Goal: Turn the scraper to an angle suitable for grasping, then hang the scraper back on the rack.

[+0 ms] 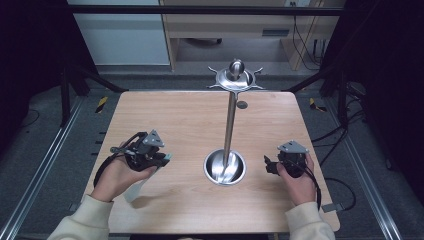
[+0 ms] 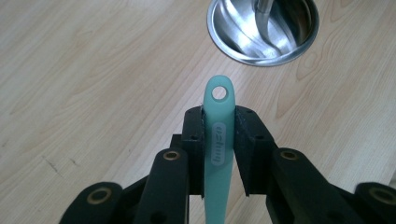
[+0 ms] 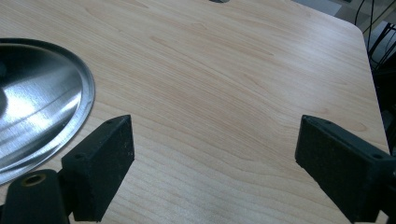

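Wooden table point(image 1: 165, 120) — beyond it, a pale cabinet point(image 1: 120, 35), cables point(image 1: 305, 40).

A lab recording bay, as we read it.
We see a pale wooden table point(image 1: 180, 200) standing on grey floor between metal floor rails point(image 1: 42, 165), boxed in by a black frame bar point(image 1: 200, 10), with loose black cables point(image 1: 345, 135) and light wooden cabinets point(image 1: 225, 22) behind.

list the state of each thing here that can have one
left hand-held gripper: shut on the teal utensil handle
teal utensil handle: clamped between the jaws, hanging hole free, over the table
right hand-held gripper: open, empty
steel utensil stand: upright on the wooden table, hooks empty
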Available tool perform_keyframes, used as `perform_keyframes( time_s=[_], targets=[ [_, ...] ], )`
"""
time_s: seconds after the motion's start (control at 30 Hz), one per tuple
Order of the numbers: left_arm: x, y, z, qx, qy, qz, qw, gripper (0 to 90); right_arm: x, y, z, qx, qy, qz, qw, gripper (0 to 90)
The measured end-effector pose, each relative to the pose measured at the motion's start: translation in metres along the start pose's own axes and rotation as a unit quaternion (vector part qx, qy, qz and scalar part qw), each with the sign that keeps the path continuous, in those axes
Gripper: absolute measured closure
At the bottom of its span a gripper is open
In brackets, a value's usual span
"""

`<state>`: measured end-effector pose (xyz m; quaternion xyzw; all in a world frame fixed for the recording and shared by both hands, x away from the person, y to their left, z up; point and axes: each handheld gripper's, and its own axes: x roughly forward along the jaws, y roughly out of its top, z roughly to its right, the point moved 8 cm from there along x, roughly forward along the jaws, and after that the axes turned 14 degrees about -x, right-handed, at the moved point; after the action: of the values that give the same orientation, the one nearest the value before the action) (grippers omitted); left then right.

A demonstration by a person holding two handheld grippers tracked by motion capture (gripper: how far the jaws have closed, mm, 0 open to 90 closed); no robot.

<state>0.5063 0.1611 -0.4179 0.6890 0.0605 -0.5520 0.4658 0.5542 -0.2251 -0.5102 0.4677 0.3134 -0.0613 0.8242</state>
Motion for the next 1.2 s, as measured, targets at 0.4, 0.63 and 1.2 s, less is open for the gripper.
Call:
perform_keyframes(
  time_s=[0.4,0.63,1.2],
  targets=[
    [-0.023,0.017,0.001,-0.005,-0.004,0.040,0.9992,74.7,0.000,0.000,0.000,-0.001,0.000,0.002,1.0000,11.9],
    [-0.042,0.030,0.007,0.008,-0.009,0.080,0.9967,74.6,0.000,0.000,-0.001,-0.005,0.001,0.001,1.0000,11.9],
    [-0.063,0.048,0.008,-0.003,-0.010,0.135,0.9907,74.7,0.000,0.000,-0.003,-0.011,0.003,0.003,0.9999,12.5]
  ],
)
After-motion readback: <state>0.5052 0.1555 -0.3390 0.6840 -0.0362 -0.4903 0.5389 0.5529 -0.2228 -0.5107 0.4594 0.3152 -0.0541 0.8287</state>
